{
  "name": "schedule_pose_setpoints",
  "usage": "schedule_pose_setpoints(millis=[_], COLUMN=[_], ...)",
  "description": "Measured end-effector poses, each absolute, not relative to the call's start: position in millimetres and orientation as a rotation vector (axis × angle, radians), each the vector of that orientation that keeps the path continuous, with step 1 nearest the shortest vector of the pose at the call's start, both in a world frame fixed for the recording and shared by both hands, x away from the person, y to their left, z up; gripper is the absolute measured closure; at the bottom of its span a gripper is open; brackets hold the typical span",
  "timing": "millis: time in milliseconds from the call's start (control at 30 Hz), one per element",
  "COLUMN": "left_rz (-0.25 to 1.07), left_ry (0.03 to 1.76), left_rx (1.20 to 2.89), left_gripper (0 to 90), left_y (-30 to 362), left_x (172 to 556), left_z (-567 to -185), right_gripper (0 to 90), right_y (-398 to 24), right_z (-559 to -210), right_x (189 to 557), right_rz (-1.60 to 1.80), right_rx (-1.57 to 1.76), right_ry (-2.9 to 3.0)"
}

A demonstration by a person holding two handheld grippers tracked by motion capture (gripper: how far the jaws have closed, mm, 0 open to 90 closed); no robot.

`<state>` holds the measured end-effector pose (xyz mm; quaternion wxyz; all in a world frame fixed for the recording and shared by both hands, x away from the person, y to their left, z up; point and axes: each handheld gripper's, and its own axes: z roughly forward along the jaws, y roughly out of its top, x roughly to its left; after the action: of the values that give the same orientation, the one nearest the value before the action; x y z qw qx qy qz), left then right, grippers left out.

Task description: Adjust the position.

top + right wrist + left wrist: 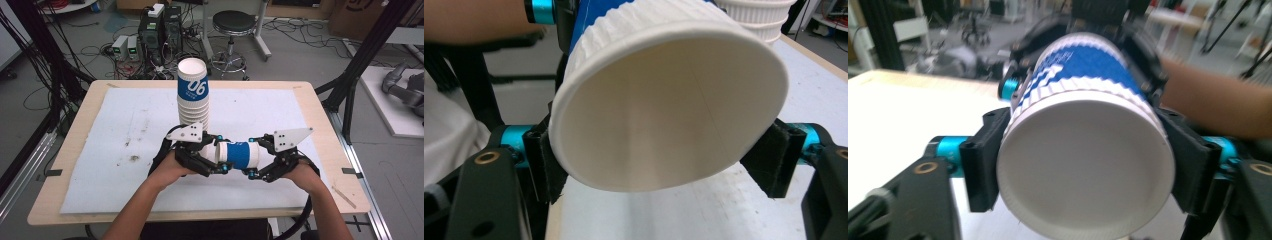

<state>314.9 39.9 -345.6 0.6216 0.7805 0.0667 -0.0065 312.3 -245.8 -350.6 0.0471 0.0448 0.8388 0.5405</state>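
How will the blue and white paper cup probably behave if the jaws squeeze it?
The paper cup looks empty and thin, so probably light, and its open rim may dent. Its ribbed wall likely grips well. Lying sideways, it could roll.

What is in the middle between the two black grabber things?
A paper cup, white with a blue band, lies sideways between the left gripper and the right gripper. The high view shows this.

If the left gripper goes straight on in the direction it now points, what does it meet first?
The left gripper points toward the person's right, along the blue and white cup lying between both grippers. Past the cup it would probably meet the right gripper.
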Motion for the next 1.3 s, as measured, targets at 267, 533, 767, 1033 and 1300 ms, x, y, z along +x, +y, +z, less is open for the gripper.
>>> schedule_pose_setpoints(millis=[267,533,767,1033,1300], left_rz=[0.001,-0.083,-0.085,0.039,-0.012], left_ry=[0.112,0.151,0.144,0.122,0.099], left_rx=[1.841,1.679,1.715,1.894,1.879], left_gripper=[28.6,29.8,30.3,22.2,29.8], left_y=[40.3,45.9,44.1,38.0,35.3], left_x=[312.5,319.0,316.3,308.1,311.6], left_z=[-343.1,-349.9,-354.5,-350.6,-355.3], right_gripper=[24.4,18.6,24.6,26.5,21.2], right_y=[-243.7,-247.8,-252.2,-250.1,-250.4], right_z=[-341.1,-341.5,-338.8,-329.3,-327.6], right_x=[306.8,309.5,309.9,305.4,305.7], right_rz=[1.487,1.662,1.780,1.604,1.592], right_rx=[0.093,0.197,0.177,0.129,0.202], right_ry=[2.603,2.549,2.522,2.594,2.629])
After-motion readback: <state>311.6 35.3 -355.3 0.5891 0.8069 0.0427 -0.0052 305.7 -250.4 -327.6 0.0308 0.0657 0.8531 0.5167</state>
